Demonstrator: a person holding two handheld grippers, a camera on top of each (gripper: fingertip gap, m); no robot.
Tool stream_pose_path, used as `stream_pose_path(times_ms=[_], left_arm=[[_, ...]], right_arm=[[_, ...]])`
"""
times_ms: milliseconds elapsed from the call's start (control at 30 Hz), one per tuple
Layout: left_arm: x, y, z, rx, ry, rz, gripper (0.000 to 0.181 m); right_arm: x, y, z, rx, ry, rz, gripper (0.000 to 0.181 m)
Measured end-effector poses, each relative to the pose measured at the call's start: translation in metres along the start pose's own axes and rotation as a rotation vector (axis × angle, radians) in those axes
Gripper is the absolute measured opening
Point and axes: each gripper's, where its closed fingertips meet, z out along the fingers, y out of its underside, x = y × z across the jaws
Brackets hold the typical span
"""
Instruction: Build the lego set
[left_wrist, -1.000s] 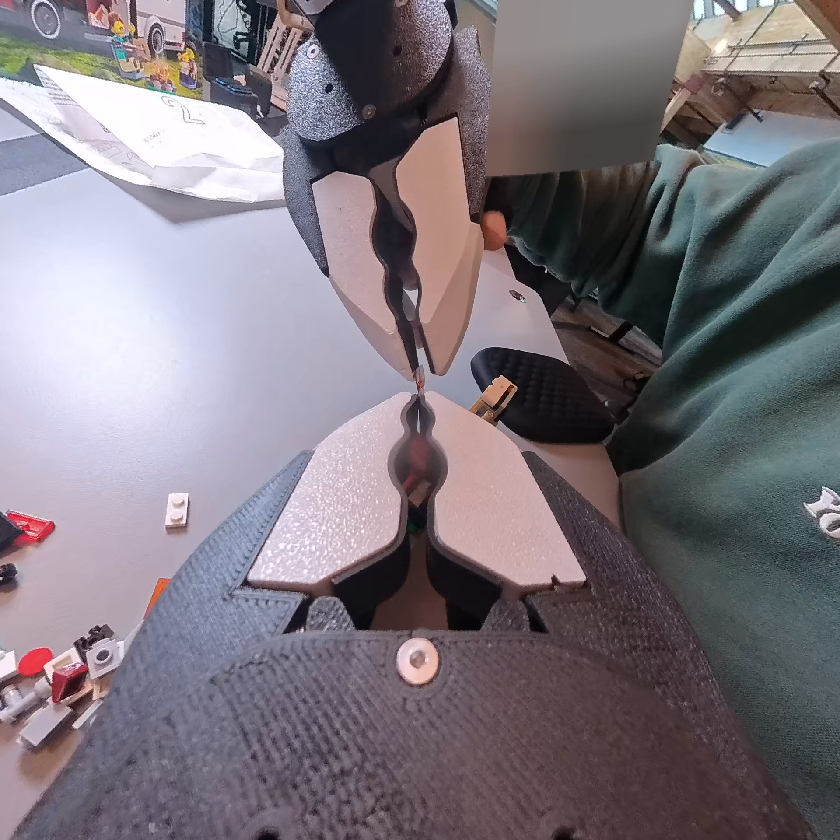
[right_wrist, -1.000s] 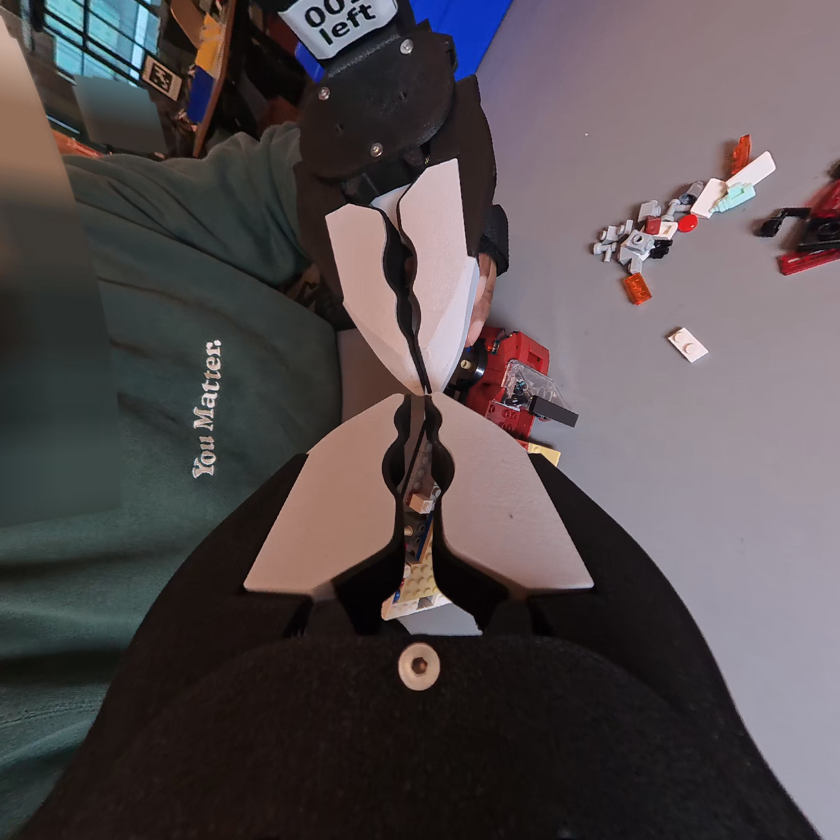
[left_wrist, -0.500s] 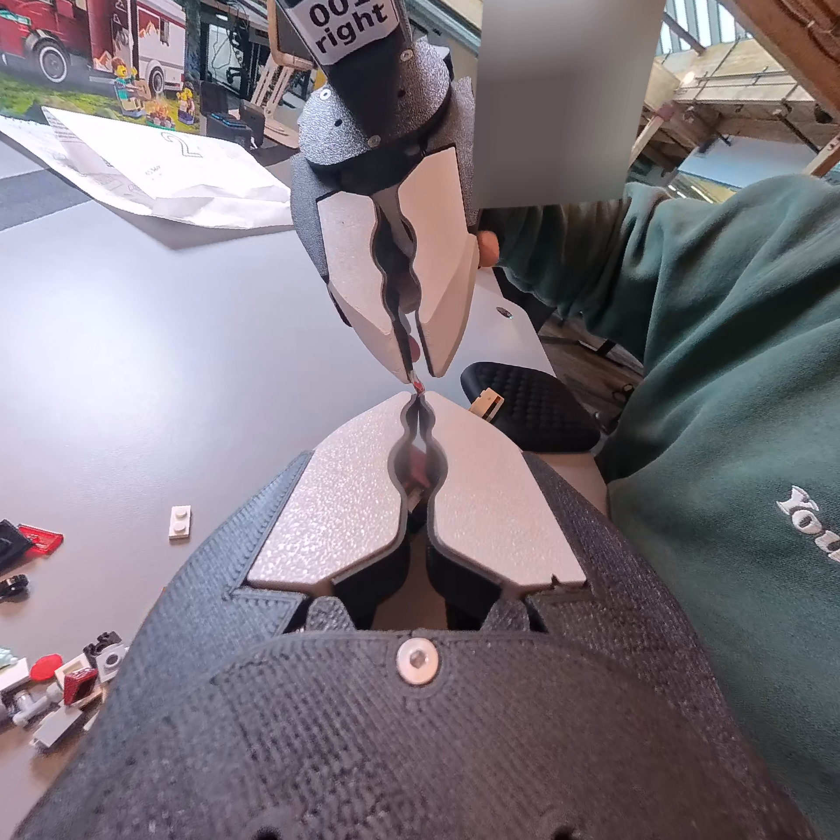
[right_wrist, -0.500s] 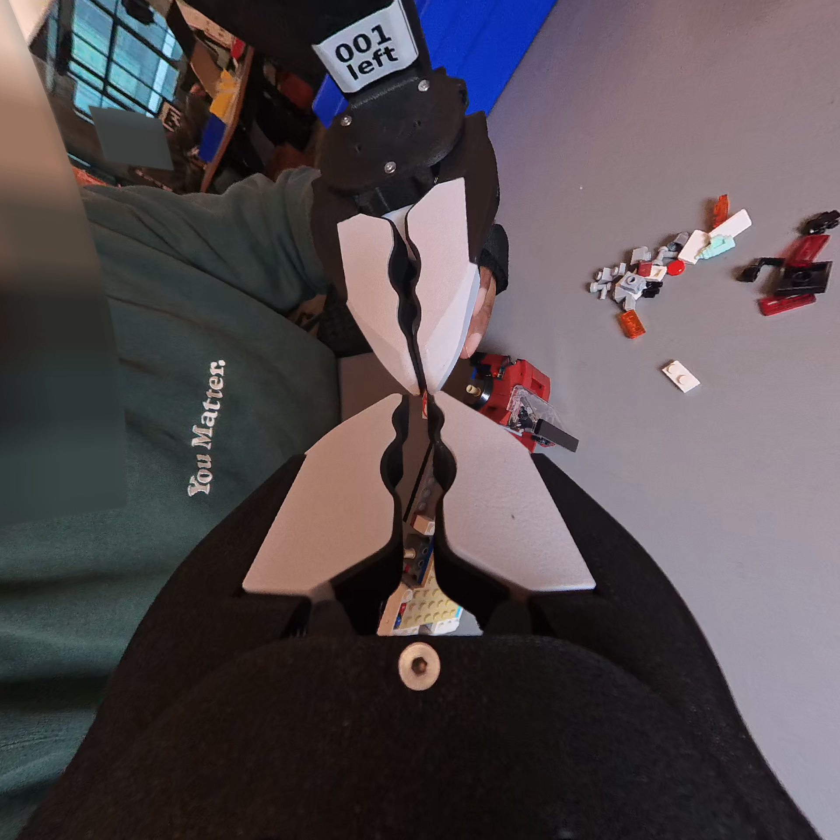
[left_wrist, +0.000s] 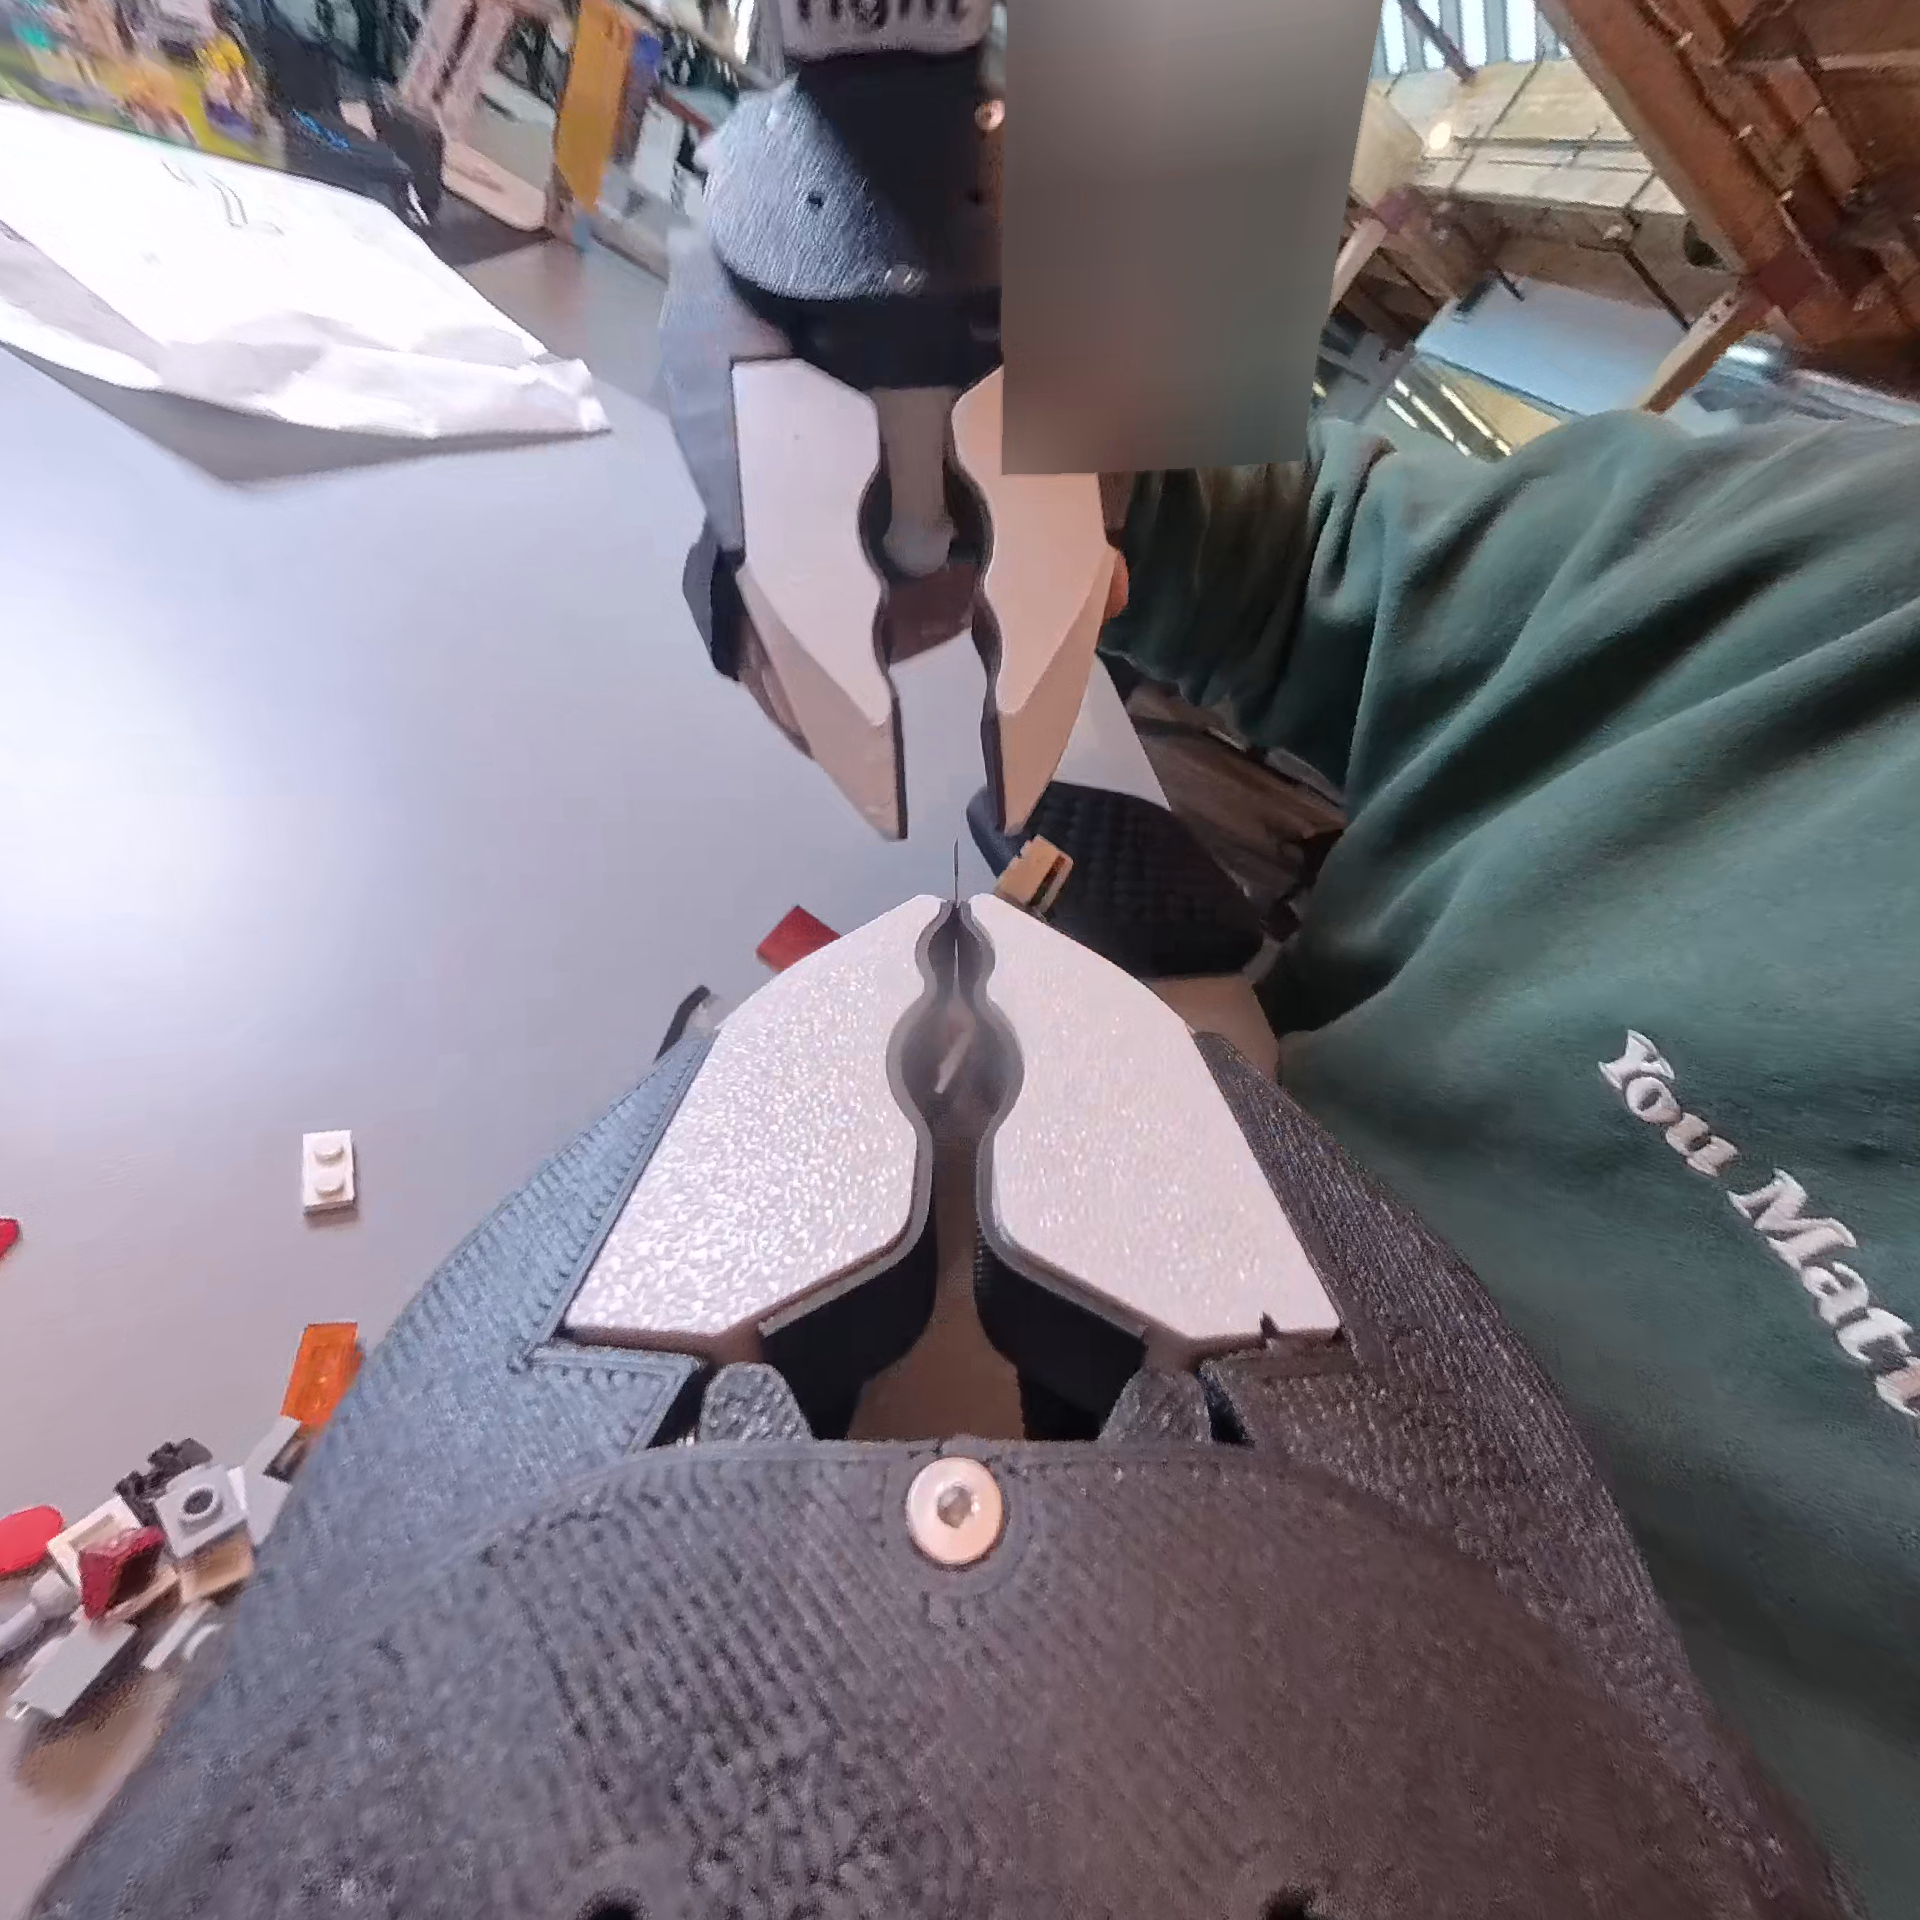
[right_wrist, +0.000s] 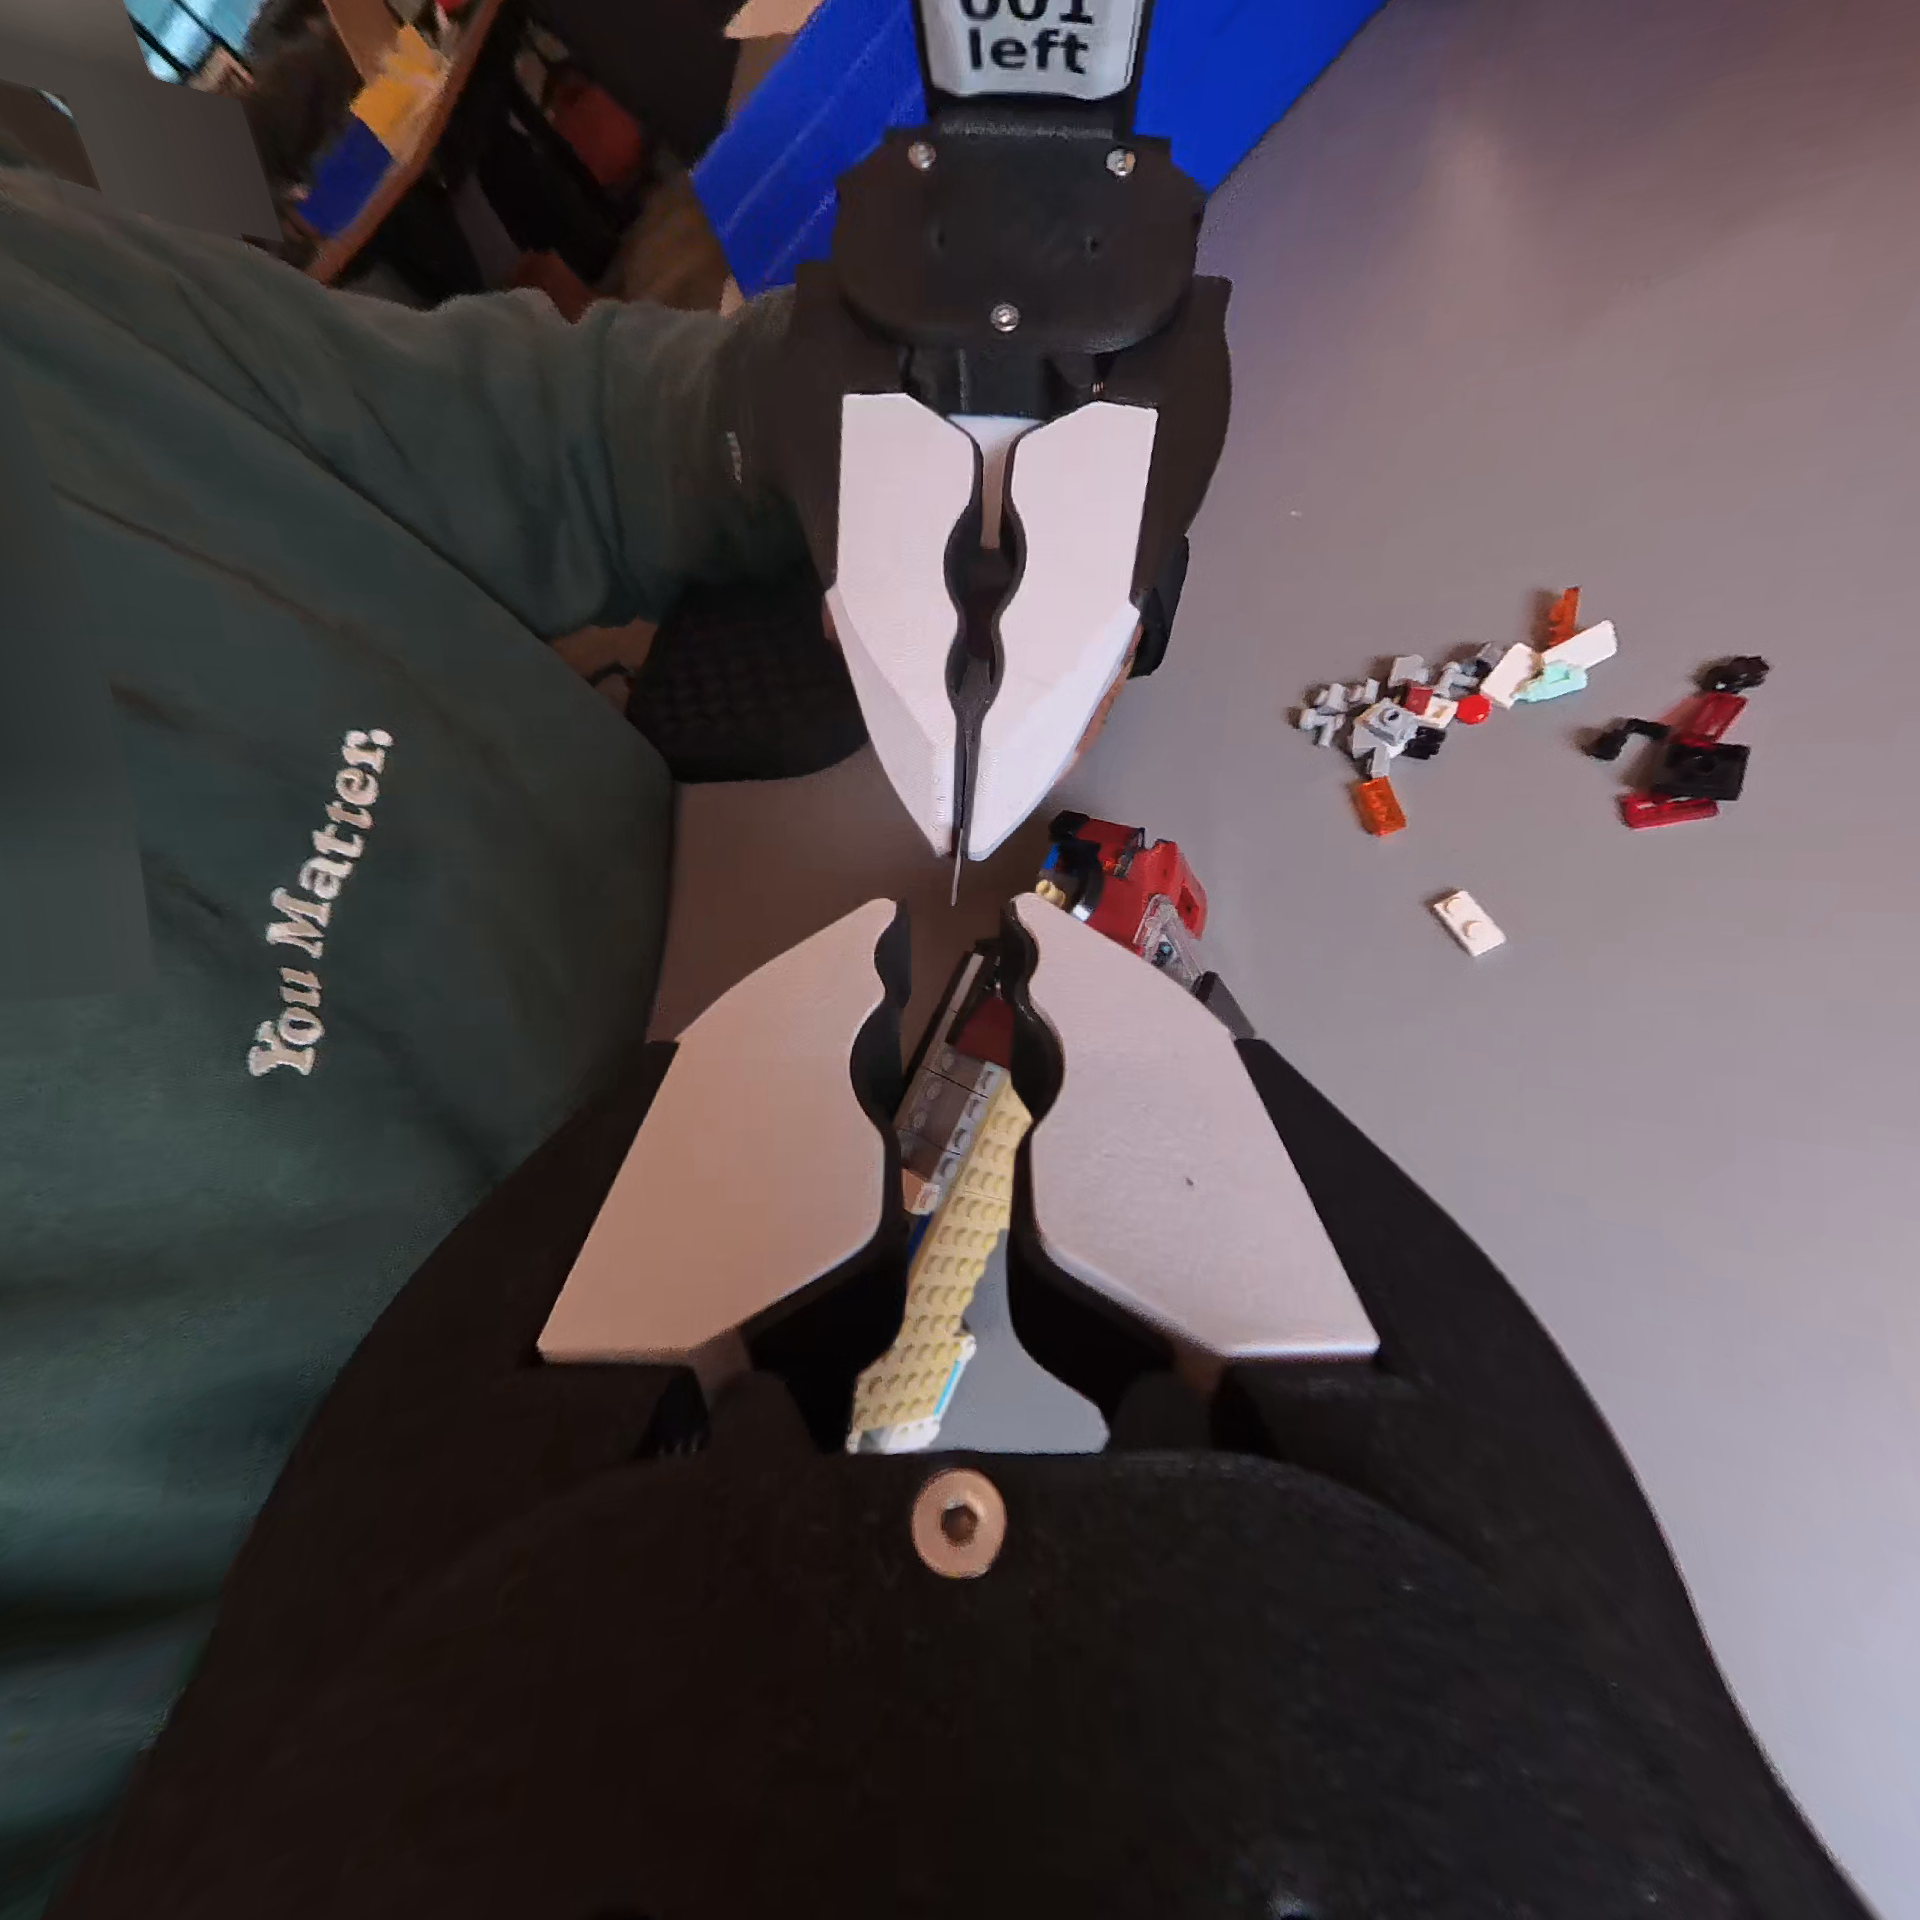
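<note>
Two handheld grippers meet tip to tip above a grey table (right_wrist: 1662, 1195) as a person in a green sweatshirt (left_wrist: 1621, 852) works on a lego set. The left gripper (left_wrist: 954, 906) has its fingers pressed together on a thin dark sliver (left_wrist: 953, 873) that juts from the tips; what the sliver is cannot be told. The right gripper (right_wrist: 956, 906) faces it with its fingers parted by a narrow gap, gripping nothing. Seen through that gap, a partly built lego model (right_wrist: 961, 1174) of tan, grey and dark red plates lies below. Just beside it sits a red lego vehicle (right_wrist: 1138, 883). Loose lego pieces (right_wrist: 1455, 707) lie scattered farther out on the table, a white two-stud plate (right_wrist: 1470, 923) apart from them.
</note>
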Motion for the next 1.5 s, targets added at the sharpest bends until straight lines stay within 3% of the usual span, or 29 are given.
stream_pose_path(times_ms=[167,333,700,833,1000,1167,1300,1500], left_arm=[[0.0,0.024,0.007,-0.274,0.042,0.023,0.0],[0.003,0.028,0.016,-0.467,0.037,0.068,0.0],[0.001,0.02,0.022,-0.549,-0.001,0.087,0.0],[0.0,0.016,0.023,-0.528,-0.006,0.094,0.0],[0.002,-0.001,0.019,-0.377,-0.005,0.075,0.028],[-0.002,-0.009,0.014,-0.241,-0.054,0.082,0.038],[-0.003,-0.001,0.015,-0.202,-0.045,0.057,0.035],[-0.001,-0.013,0.019,-0.04,0.029,-0.067,0.01]], right_arm=[[-0.004,0.012,0.002,-0.144,0.073,-0.143,0.011],[-0.004,0.021,0.006,-0.264,0.102,-0.173,0.009],[-0.002,0.024,0.004,-0.2,0.104,-0.11,0.0],[-0.001,0.022,0.0,-0.161,0.098,-0.087,0.0],[0.002,0.012,-0.008,-0.021,0.098,-0.012,0.0],[0.003,0.008,-0.012,0.111,0.076,0.06,0.0],[-0.001,0.003,-0.017,0.208,0.029,0.127,0.0],[0.0,-0.004,-0.019,0.361,-0.037,0.264,0.0]])
